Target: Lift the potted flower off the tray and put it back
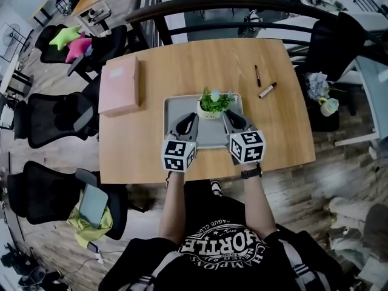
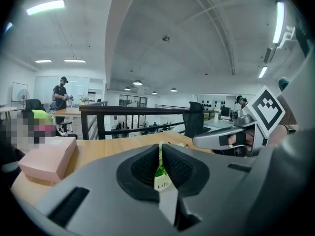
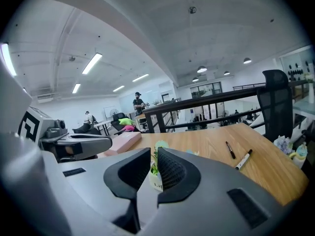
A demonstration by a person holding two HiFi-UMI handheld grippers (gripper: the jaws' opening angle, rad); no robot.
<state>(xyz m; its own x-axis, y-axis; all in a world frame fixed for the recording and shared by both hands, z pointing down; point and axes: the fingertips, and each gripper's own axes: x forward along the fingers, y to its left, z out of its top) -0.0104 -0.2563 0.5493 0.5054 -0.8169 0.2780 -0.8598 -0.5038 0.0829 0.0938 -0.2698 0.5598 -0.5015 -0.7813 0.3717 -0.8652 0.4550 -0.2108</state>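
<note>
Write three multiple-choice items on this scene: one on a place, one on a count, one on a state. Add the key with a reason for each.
1. In the head view, where is the pink box relative to the tray?
A. on it
B. left of it, on the table
C. right of it

2. How many pens lie on the table?
A. one
B. two
C. four

3. How is the potted flower?
A. upright on the tray
B. tipped over
C. lifted above the tray

Key: 1 B, the box lies on bare wood beside the tray's left edge. 2 B, two pens lie right of the tray. 3 A, the pot stands at the tray's far edge.
</note>
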